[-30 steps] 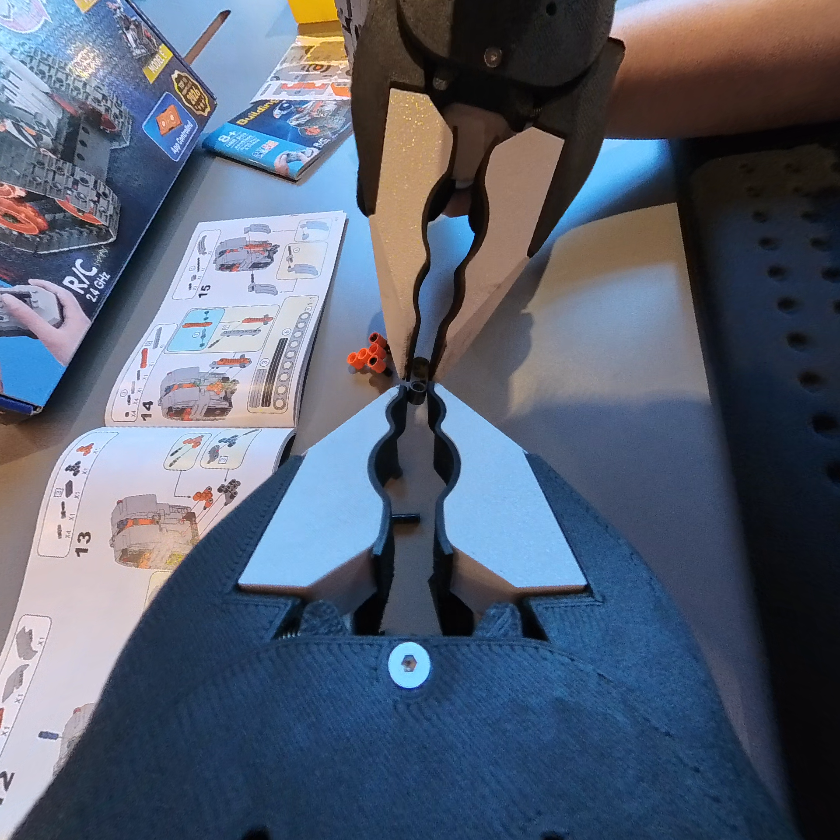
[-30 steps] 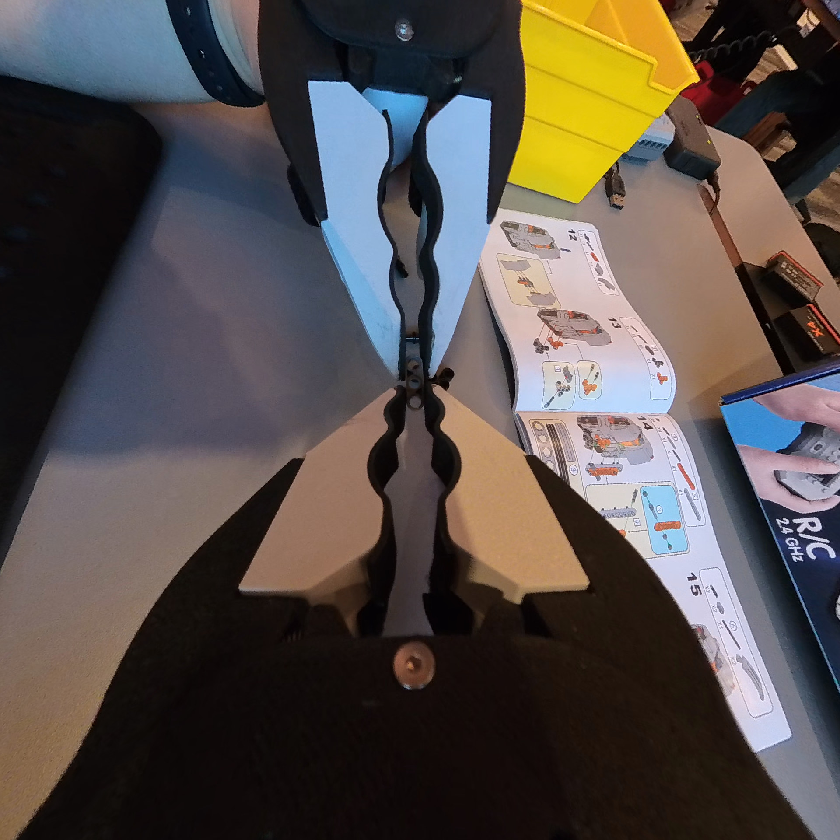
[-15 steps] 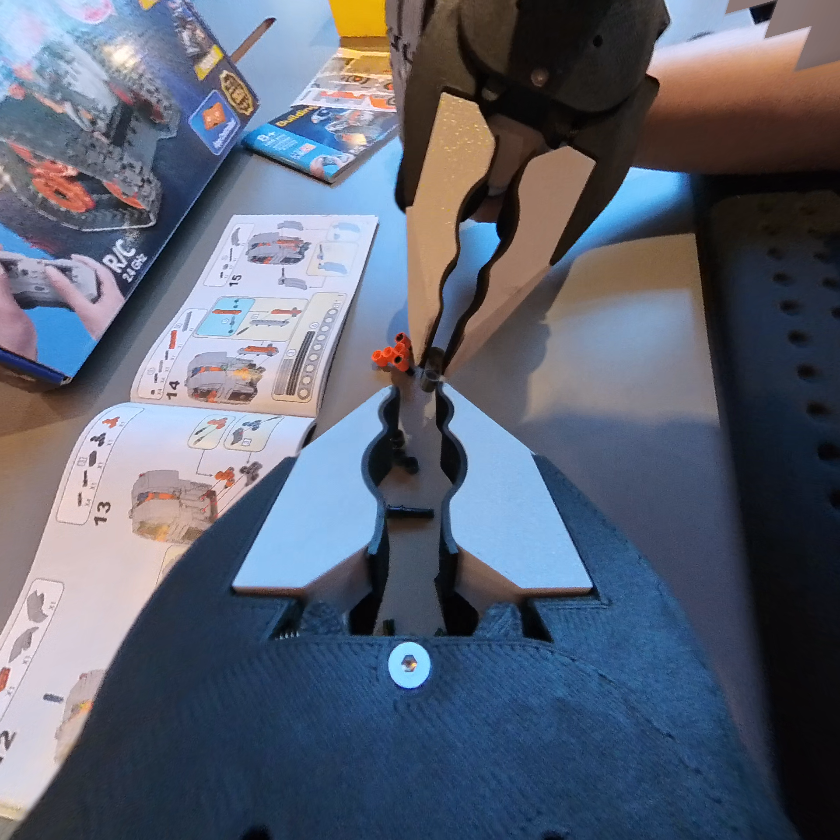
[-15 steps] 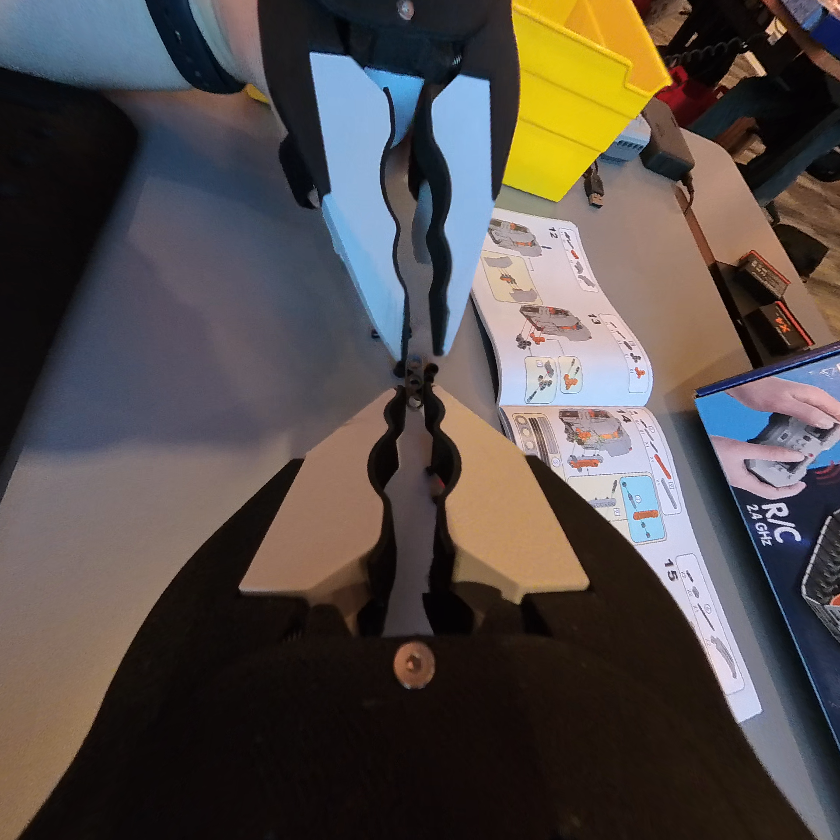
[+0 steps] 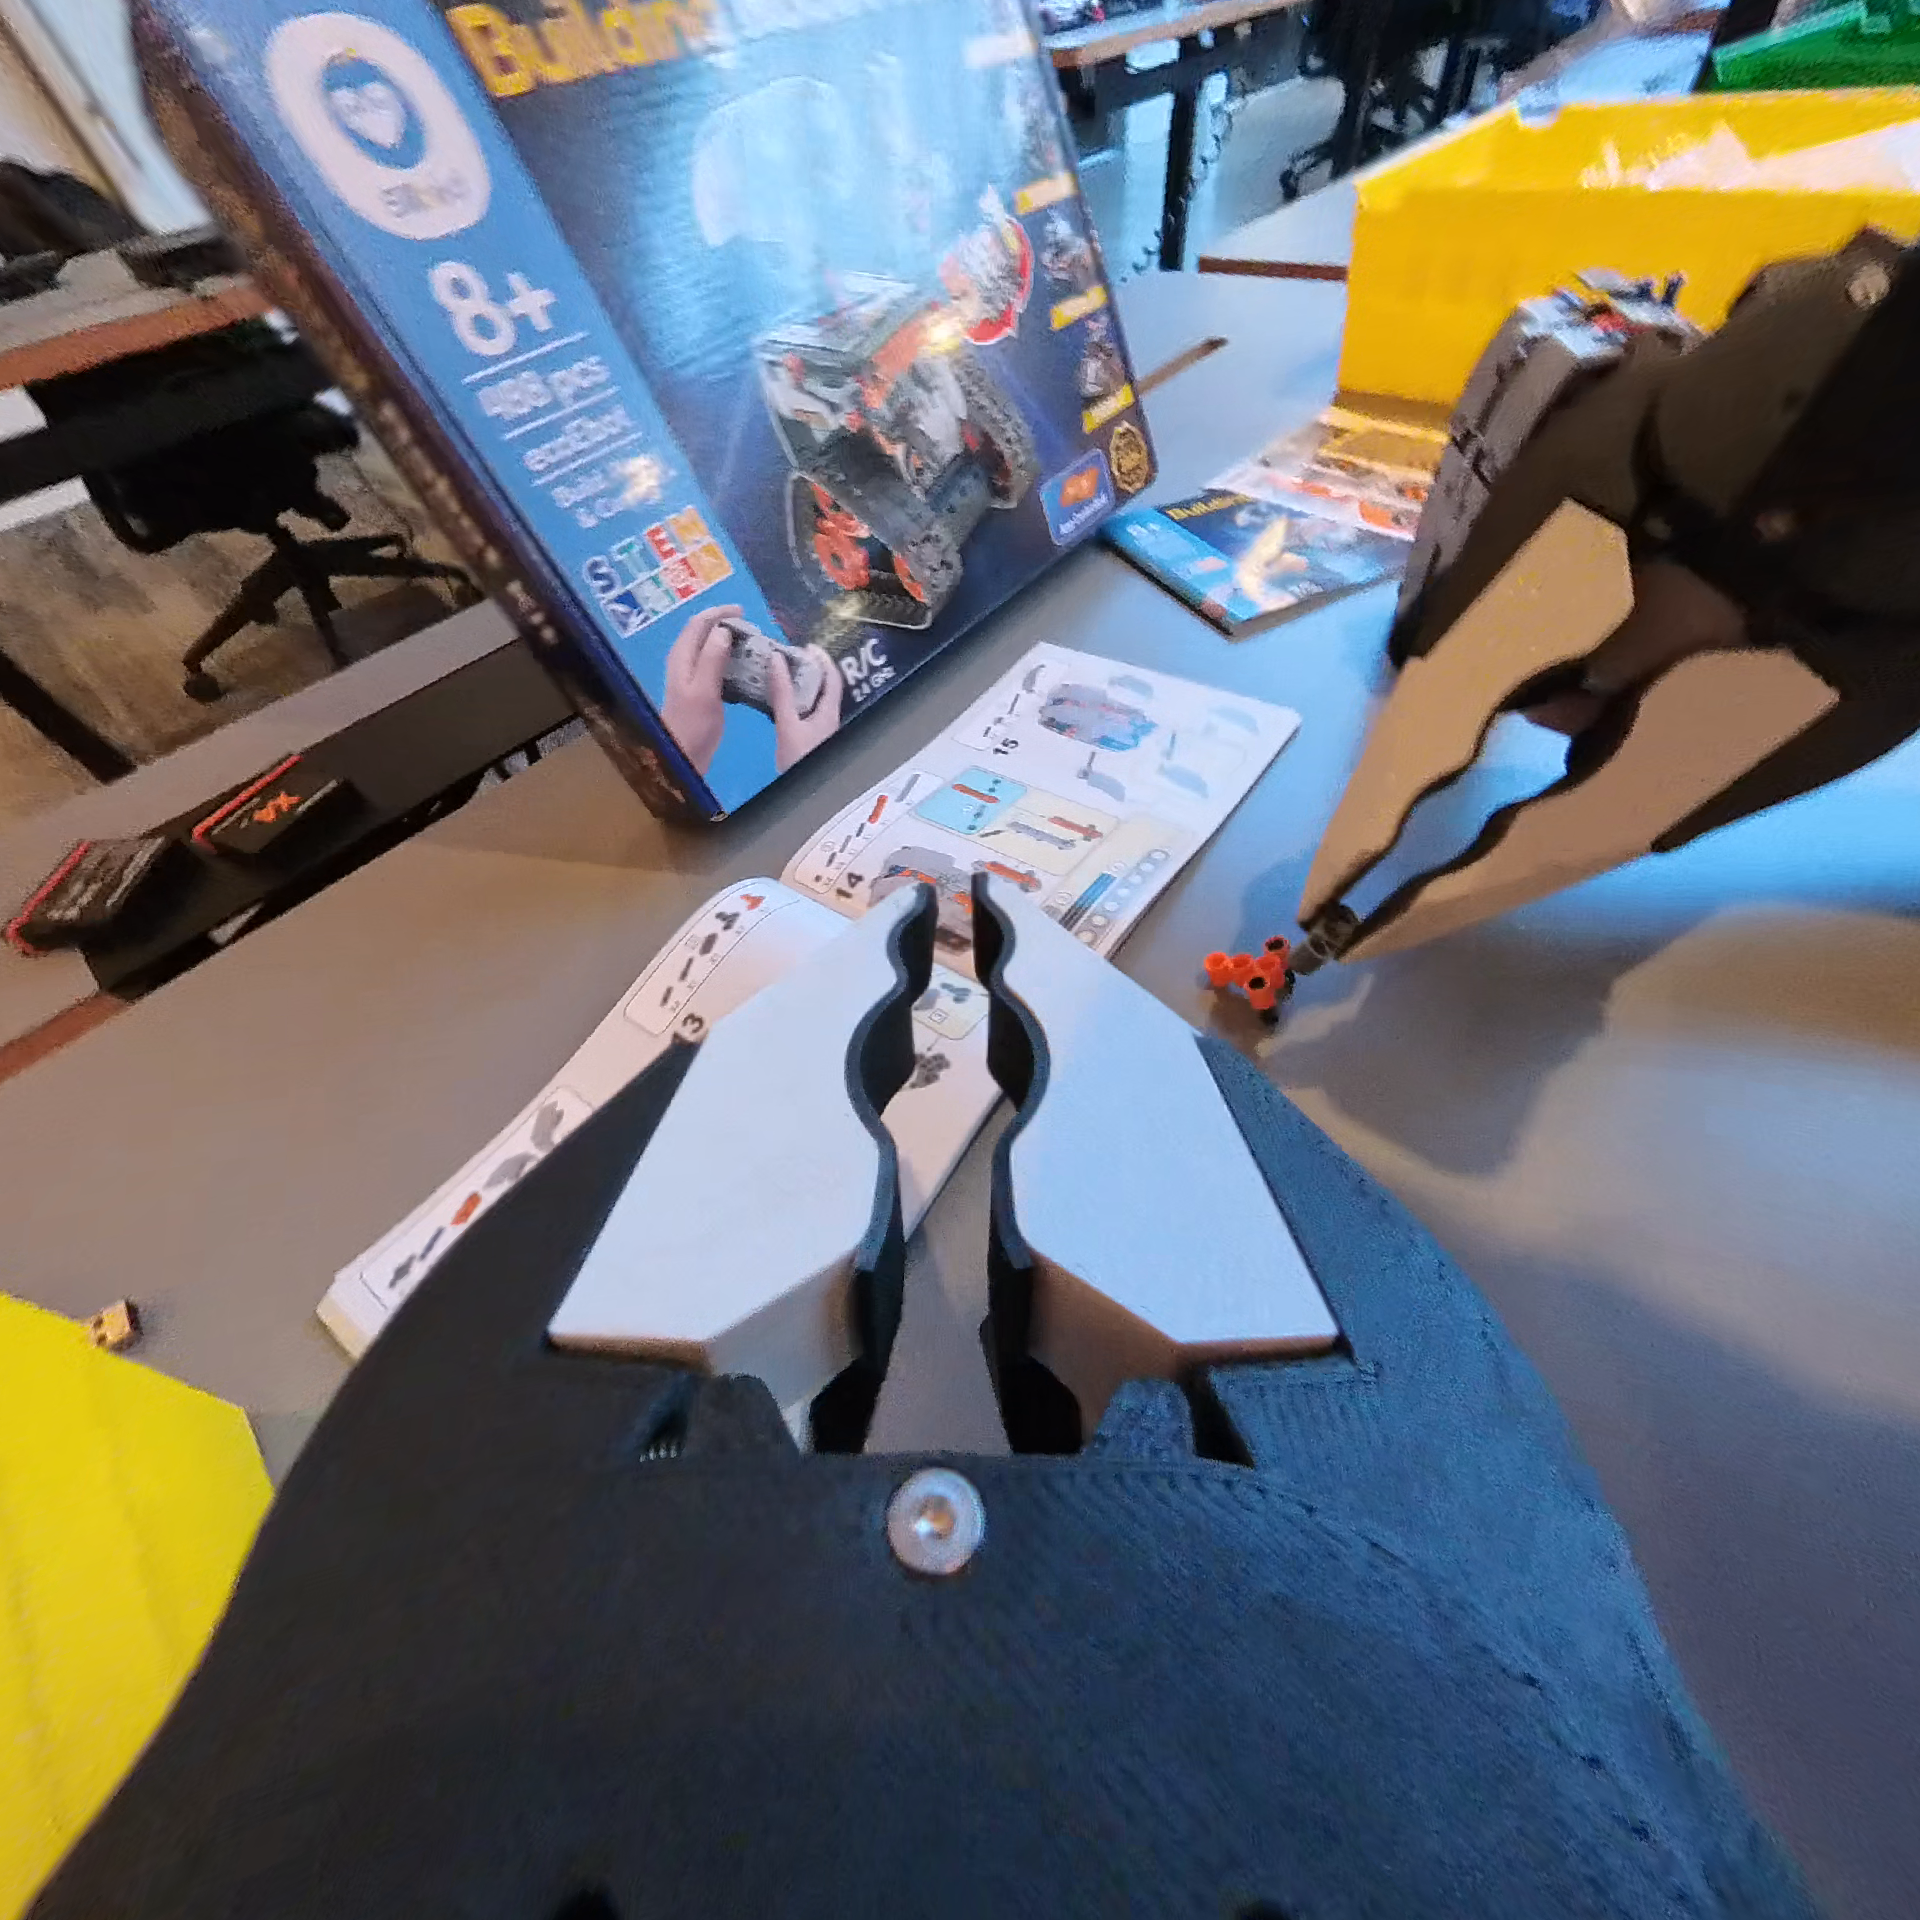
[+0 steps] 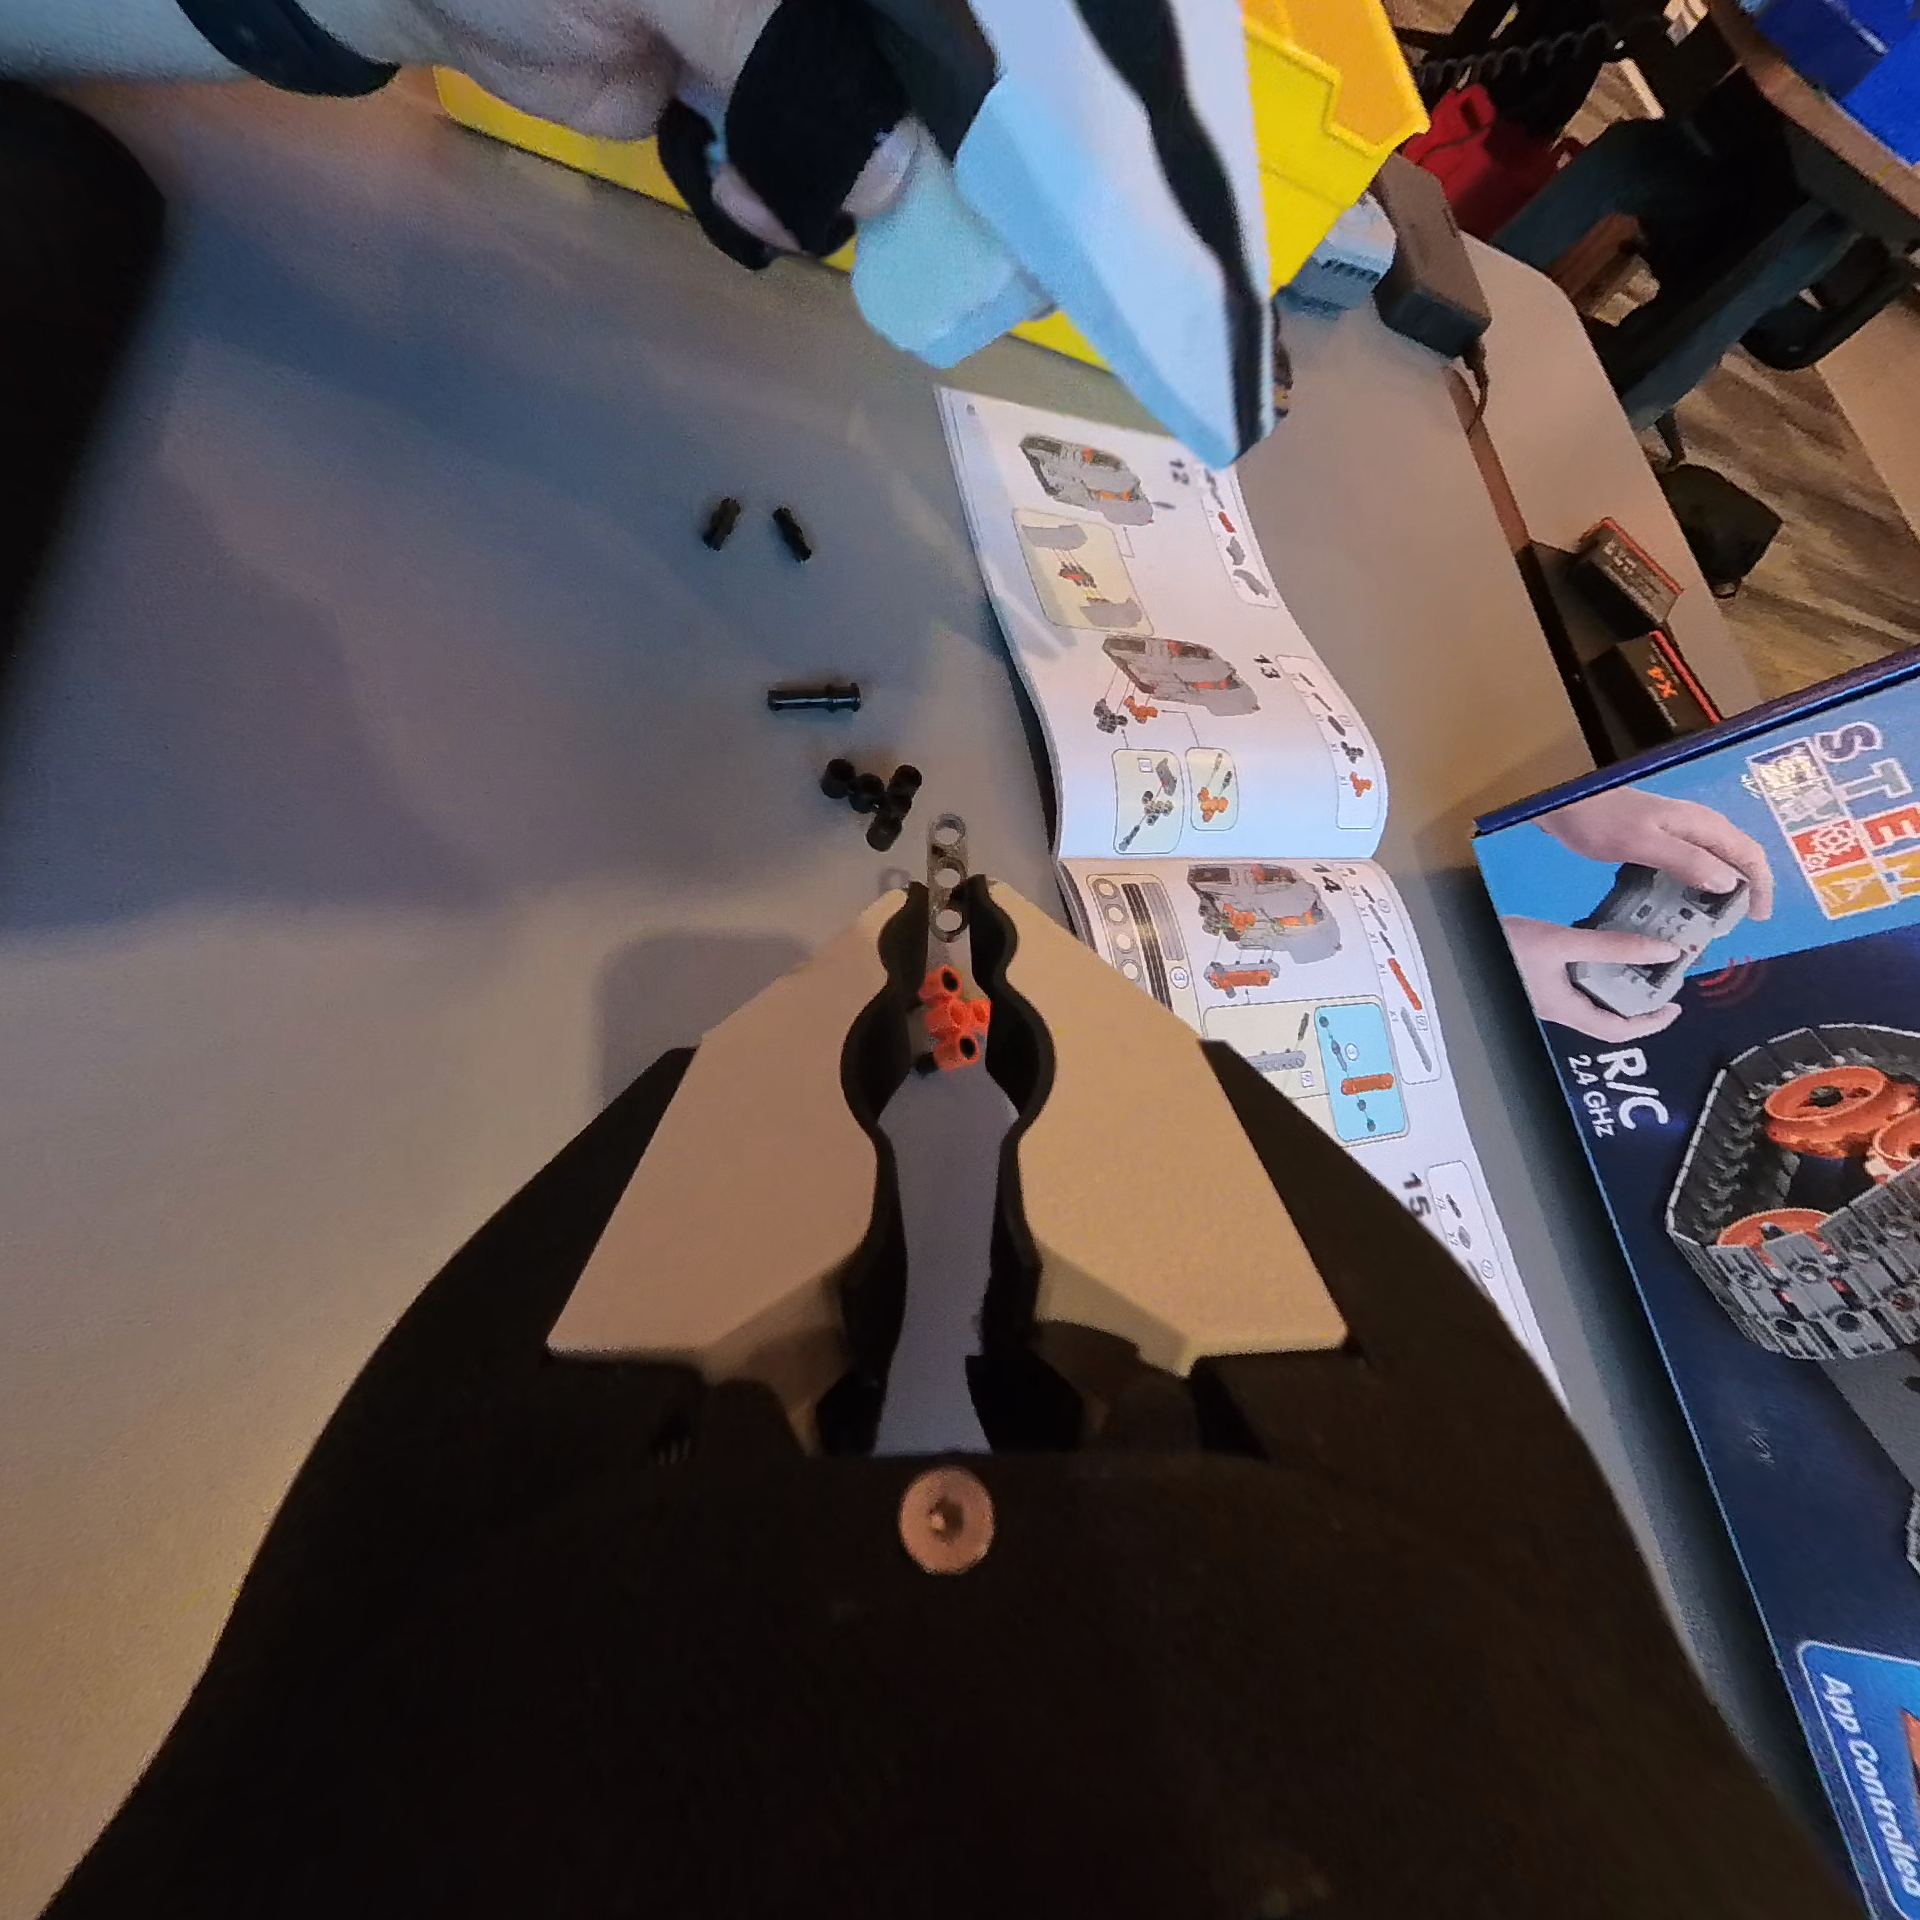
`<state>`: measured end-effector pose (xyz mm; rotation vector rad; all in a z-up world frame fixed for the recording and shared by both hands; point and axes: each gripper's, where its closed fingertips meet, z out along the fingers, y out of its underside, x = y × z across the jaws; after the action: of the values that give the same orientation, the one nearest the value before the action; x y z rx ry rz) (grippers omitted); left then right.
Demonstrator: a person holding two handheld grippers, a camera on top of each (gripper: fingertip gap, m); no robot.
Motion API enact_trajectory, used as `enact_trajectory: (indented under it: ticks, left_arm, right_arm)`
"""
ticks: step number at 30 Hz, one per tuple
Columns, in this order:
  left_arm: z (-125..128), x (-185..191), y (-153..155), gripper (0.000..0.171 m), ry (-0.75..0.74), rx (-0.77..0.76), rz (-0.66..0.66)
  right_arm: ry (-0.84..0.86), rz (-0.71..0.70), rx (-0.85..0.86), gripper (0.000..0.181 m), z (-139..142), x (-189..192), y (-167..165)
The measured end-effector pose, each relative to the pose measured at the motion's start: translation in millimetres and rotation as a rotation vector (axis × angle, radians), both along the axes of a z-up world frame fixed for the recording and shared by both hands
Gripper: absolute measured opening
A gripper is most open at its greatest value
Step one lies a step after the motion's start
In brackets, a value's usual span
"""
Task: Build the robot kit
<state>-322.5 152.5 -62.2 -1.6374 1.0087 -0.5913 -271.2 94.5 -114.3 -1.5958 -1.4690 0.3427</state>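
My right gripper [image 6: 948,896] is shut on a thin grey beam with holes [image 6: 947,868], held low over the grey table [image 6: 416,727]; the beam's tip sticks out past the fingertips. An orange connector [image 6: 951,1023] lies on the table under its fingers, and shows in the left wrist view [image 5: 1247,966] beside the right gripper [image 5: 1322,935]. My left gripper [image 5: 951,902] is nearly closed and empty, raised over the open instruction booklet [image 5: 1091,790]. It appears blurred at the top of the right wrist view [image 6: 1101,239].
Several loose black pins [image 6: 871,790] [image 6: 814,698] [image 6: 753,528] lie on the table beyond the right gripper. A blue kit box [image 5: 727,395] stands behind the booklet. A yellow bin [image 5: 1621,229] sits at the back, with a second booklet [image 5: 1278,551] by it. The grippers' ends are close to 10 centimetres from one another. The orange connector [image 6: 951,1023] is closer to my right gripper, around 4 centimetres from its tips; the left tips are 12 centimetres off. The left camera catches it too, in the left wrist view [image 5: 1275,964].
My left gripper let go of the grey beam, swung up and away to the left, and closed again empty. The right gripper keeps the beam; the black pins have come into sight.
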Motion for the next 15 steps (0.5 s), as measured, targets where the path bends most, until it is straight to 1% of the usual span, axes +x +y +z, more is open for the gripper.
enact_trajectory:
  ticks: [6,15]
  left_arm:
    - [3.5,-16.5,13.9,0.0,-0.082,-0.074,0.08]
    - [-9.8,-15.9,17.7,0.0,-0.065,-0.131,0.089]
  right_arm:
    - [-0.099,0.063,-0.042,0.005,-20.6,-3.3,-11.5]
    - [-0.154,0.11,-0.099,0.005,-33.5,-4.8,-22.7]
